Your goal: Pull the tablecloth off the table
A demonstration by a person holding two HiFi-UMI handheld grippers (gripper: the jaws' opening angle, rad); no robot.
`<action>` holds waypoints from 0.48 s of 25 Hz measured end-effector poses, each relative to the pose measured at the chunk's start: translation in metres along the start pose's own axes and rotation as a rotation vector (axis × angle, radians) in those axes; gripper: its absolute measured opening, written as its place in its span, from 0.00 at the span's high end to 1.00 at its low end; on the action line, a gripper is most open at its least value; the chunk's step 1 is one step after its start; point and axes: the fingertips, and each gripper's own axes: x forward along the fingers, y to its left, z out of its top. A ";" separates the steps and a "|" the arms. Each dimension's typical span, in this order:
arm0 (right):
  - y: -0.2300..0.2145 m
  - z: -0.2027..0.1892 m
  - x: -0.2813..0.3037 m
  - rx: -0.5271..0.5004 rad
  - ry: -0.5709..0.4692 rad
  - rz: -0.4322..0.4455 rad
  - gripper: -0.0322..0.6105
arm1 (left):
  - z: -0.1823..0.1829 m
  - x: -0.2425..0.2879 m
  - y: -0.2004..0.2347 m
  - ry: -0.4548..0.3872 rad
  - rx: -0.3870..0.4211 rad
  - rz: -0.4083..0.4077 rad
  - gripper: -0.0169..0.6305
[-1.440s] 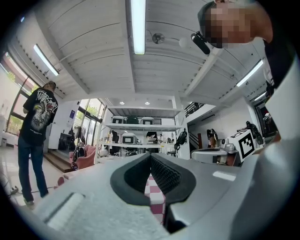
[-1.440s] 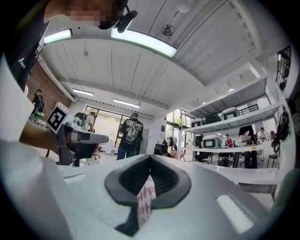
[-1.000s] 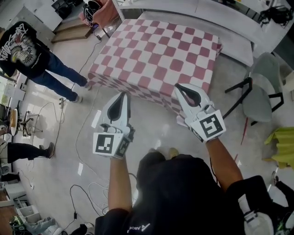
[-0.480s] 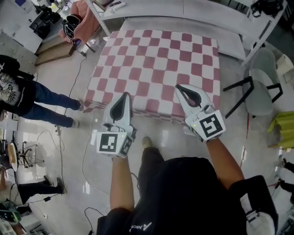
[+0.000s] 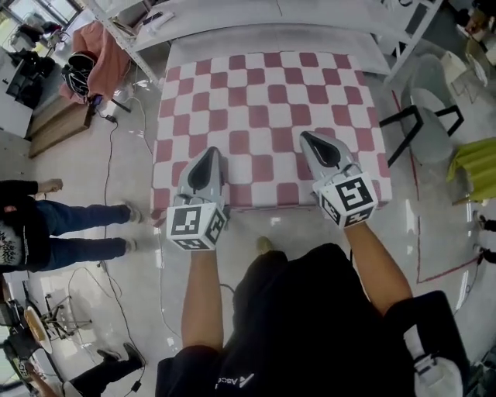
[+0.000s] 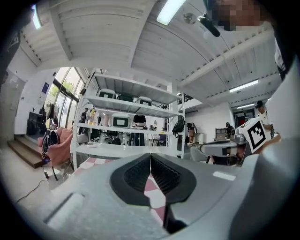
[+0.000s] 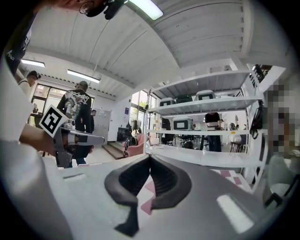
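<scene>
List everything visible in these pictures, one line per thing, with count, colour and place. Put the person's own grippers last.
tablecloth: one, red-and-white checked, spread over the table, centre
chair: one, grey with black legs, right of the table
shelf unit: one, white, beyond the table
armchair: one, pink, upper left
cable: one, black, on the floor left of the table
bystander: one, blue jeans, far left
left gripper: one, grey, over the cloth's near edge, shut, empty
right gripper: one, grey, over the cloth, shut, empty
</scene>
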 end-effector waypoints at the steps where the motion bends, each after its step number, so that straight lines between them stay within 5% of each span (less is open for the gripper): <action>1: -0.002 -0.004 0.007 0.009 0.020 -0.025 0.95 | -0.005 0.006 0.010 0.018 -0.018 -0.004 0.95; 4: -0.013 -0.017 0.024 0.028 0.079 -0.085 0.95 | -0.023 0.027 0.031 0.078 -0.061 -0.020 0.94; 6: -0.021 -0.029 0.033 0.041 0.120 -0.111 0.95 | -0.037 0.043 0.039 0.130 -0.075 -0.031 0.82; 8: -0.030 -0.044 0.042 0.061 0.168 -0.129 0.81 | -0.052 0.060 0.045 0.189 -0.075 -0.038 0.78; 12: -0.055 -0.080 0.061 0.095 0.281 -0.178 0.70 | -0.083 0.094 0.060 0.321 -0.066 -0.030 0.71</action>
